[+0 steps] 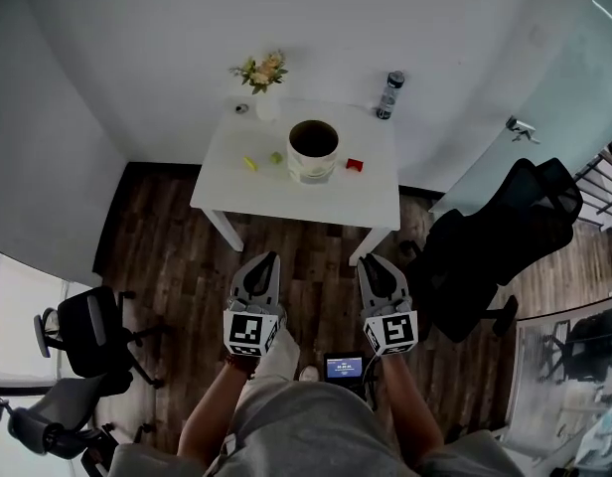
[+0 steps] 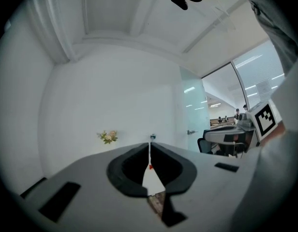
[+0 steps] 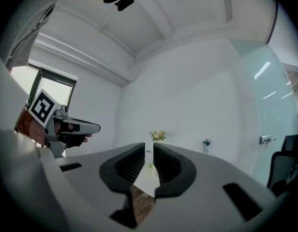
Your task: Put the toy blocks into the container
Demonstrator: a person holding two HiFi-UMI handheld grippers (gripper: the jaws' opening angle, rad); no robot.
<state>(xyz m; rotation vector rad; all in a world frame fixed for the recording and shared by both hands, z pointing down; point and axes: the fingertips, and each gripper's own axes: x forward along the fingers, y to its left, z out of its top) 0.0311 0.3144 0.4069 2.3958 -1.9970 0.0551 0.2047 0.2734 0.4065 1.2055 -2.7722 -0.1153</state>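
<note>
Low in the head view, the left gripper (image 1: 265,257) and the right gripper (image 1: 370,260) are held side by side above the person's lap, both pointed toward the desk (image 1: 286,195). The left gripper's fingers (image 2: 139,154) are seen pressed together in the left gripper view. In the right gripper view the right gripper's fingers (image 3: 131,162) are parted by a slim gap, and nothing is caught between them.

A small lit screen (image 1: 344,368) is seen between the person's forearms. A band of wood floor (image 1: 177,266) separates the grippers from the desk's near edge. That band is flanked by a black office chair (image 1: 505,237) just beside the desk's right front corner and by a second chair (image 1: 92,331) at lower left.

On the white desk, the round container (image 1: 313,171) is set at mid-top. A yellow block (image 1: 250,163) and a green block (image 1: 276,157) are laid to its left and a red block (image 1: 355,164) to its right, all outside it and well in from the edges. Along the far edge, against the wall, a vase of flowers (image 1: 261,73) and a bottle (image 1: 389,94) are placed.
</note>
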